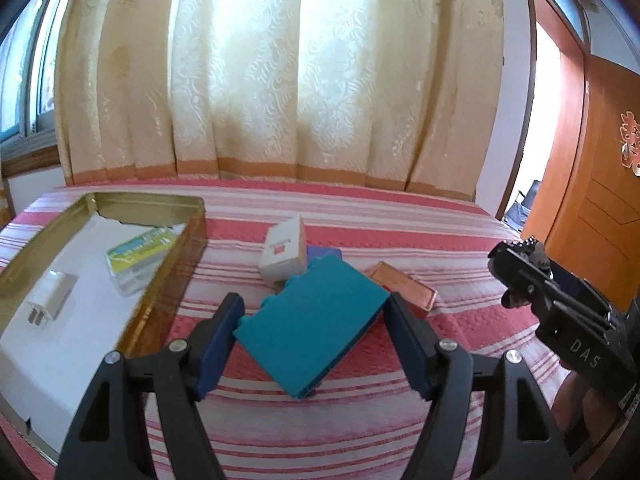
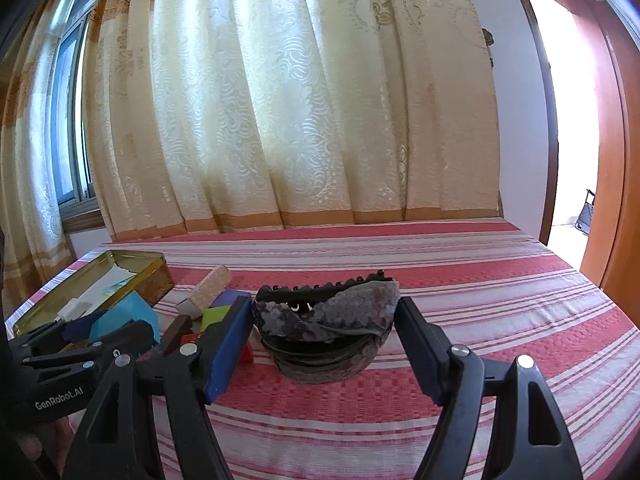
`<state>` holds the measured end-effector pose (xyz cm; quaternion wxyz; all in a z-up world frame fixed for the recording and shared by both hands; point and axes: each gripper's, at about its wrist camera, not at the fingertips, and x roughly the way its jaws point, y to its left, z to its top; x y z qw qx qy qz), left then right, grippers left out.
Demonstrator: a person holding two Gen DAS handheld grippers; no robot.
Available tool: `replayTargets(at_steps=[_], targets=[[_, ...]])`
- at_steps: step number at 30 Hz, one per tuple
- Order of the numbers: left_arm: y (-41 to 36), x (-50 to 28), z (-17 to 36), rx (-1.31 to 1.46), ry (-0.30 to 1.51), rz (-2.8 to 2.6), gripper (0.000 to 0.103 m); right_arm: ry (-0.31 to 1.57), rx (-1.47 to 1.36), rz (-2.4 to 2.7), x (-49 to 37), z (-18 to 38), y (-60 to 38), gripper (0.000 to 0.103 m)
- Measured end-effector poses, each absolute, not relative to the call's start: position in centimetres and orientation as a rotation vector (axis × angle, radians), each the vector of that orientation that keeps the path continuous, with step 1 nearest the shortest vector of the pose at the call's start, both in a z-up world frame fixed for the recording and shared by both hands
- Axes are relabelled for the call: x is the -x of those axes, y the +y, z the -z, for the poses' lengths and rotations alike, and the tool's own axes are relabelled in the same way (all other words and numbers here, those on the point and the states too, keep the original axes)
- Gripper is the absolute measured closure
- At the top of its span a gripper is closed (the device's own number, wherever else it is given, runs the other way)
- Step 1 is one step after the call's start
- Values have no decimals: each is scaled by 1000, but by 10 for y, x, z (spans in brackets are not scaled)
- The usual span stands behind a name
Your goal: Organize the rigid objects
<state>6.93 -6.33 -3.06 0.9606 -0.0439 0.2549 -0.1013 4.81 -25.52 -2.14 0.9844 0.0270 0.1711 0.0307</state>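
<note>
Striped bedspread (image 1: pixel 400 232) before cream curtains (image 1: pixel 280 80) — left claw (image 1: pixel 316 332) pinching teal block (image 1: pixel 312 336), right claw (image 2: pixel 324 332) pinching headband (image 2: pixel 328 312).

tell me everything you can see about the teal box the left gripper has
The teal box is a flat, rectangular, matte case, plastic-looking, with small notched tabs along its far-left edge. It sits tilted, one corner pointing toward the camera, between the blue pads of the left gripper, which press its two opposite corners. It appears lifted off the striped bedspread, in front of a white carton.

Shiny gold metal tin (image 1: pixel 192 240), matt teal plastic box (image 1: pixel 310 336)
</note>
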Motion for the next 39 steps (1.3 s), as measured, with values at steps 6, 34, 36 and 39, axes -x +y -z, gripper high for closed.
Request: replayTargets(at_steps=[6, 34, 36, 39], targets=[[-61, -62, 26, 57, 459, 171, 31, 339, -44, -85, -48, 21, -243, 29], [-40, -52, 20, 32, 380, 101, 31, 311, 10, -157, -43, 20, -198, 29], [-37, -52, 20, 36, 378, 96, 31, 310, 13, -161, -42, 20, -196, 29], [-33, -52, 21, 40, 375, 89, 31, 307, 18, -167, -42, 20, -193, 29]])
